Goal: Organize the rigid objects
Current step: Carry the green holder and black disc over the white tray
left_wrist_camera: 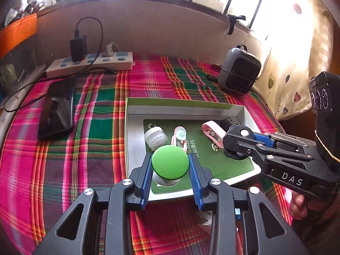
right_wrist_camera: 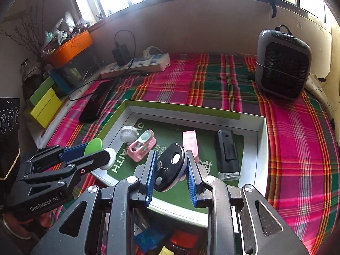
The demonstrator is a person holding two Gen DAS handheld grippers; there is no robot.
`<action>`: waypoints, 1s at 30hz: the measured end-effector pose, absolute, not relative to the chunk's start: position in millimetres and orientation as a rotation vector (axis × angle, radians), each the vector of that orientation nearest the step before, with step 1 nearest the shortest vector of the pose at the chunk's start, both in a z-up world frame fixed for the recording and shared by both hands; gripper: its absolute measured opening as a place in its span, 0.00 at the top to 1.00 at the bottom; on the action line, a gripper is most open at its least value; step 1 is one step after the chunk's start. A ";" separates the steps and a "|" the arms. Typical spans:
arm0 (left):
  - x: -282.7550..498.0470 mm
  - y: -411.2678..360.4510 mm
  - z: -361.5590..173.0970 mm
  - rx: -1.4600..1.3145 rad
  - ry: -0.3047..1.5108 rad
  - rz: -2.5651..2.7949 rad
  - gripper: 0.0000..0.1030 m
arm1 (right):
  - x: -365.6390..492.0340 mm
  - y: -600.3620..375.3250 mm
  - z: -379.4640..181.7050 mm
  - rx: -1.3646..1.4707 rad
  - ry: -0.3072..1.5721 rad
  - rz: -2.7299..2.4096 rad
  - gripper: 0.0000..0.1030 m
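My left gripper (left_wrist_camera: 170,159) is shut on a small jar with a green lid (left_wrist_camera: 170,164), held over the near edge of the white tray (left_wrist_camera: 184,111) with the green mat. My right gripper (right_wrist_camera: 171,159) is shut on a black disc with silver spots (right_wrist_camera: 170,167), above the tray's near side. In the right wrist view the left gripper (right_wrist_camera: 99,150) and its green-lidded jar (right_wrist_camera: 93,146) hang at the tray's left corner. In the tray lie a clear ribbed jar (right_wrist_camera: 128,133), a pink clip (right_wrist_camera: 142,145), a flat pink piece (right_wrist_camera: 190,142) and a black lighter-like item (right_wrist_camera: 227,155).
A plaid cloth (right_wrist_camera: 293,131) covers the table. A dark phone (left_wrist_camera: 56,111) and a power strip (left_wrist_camera: 91,63) with a charger lie at the left and back. A grey fan unit (right_wrist_camera: 282,63) stands at the back right. An orange bin (right_wrist_camera: 70,46) and yellow-green boxes (right_wrist_camera: 45,106) sit at the far left.
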State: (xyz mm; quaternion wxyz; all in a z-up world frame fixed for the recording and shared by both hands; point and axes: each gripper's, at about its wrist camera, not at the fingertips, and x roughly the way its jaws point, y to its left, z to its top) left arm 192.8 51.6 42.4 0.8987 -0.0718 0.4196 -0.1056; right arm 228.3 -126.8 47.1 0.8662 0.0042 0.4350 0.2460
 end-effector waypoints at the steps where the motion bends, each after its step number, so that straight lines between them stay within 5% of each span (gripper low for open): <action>1: 194.3 51.9 40.6 -0.150 0.873 -0.219 0.69 | 230.6 -124.5 45.2 0.005 0.915 0.517 0.74; 30: 213.5 44.5 20.8 -0.117 0.902 -0.211 0.69 | 263.1 -94.6 14.5 -0.148 0.951 0.505 0.73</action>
